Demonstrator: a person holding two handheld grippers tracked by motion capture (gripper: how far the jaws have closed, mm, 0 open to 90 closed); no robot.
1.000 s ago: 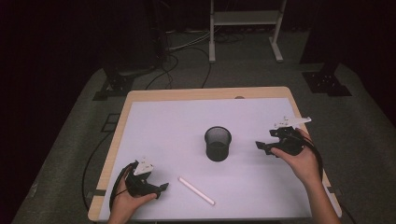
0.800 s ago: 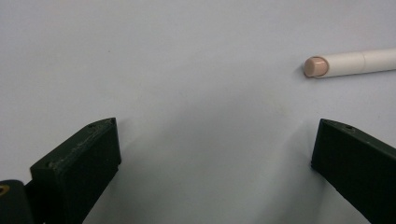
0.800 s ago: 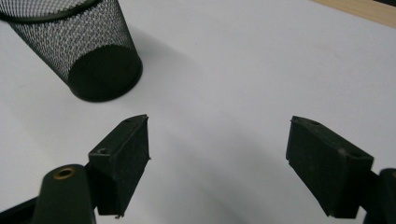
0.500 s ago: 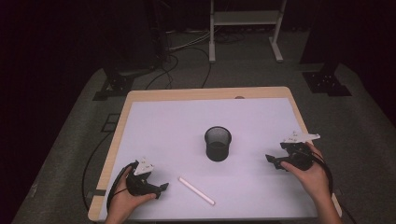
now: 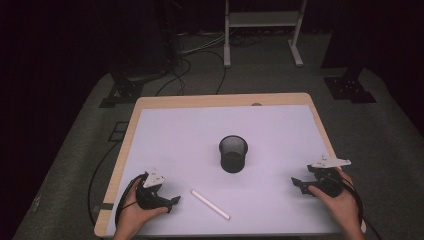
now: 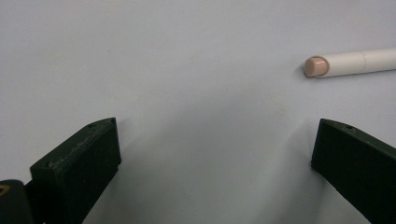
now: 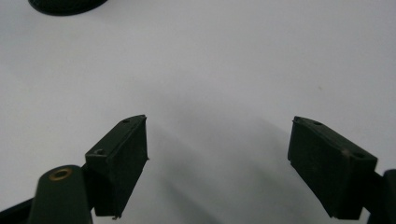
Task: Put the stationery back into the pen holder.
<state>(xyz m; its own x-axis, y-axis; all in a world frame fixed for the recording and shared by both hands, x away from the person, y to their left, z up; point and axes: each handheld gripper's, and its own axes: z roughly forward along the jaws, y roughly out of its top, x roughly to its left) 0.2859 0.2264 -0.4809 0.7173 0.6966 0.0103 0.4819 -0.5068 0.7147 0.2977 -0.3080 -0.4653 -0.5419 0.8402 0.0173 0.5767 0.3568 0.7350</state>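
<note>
High view: both grippers, left (image 5: pixel 172 201) and right (image 5: pixel 296 182), wide open, empty; marker (image 5: pixel 210 204) near left

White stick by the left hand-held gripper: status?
Left hand-held gripper open, empty, near the white stick. Stick flat on the table, untouched. Right hand-held gripper open, empty. Mesh cup upright mid-table, nothing in the way.

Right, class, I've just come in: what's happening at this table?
A person sits at a white table with tongs in each hand. The left tongs rest open near a white pen that lies flat and untouched. The right tongs rest open at the other side, holding nothing. A black mesh cup stands upright between them. Likely the pen goes into the cup next.
</note>
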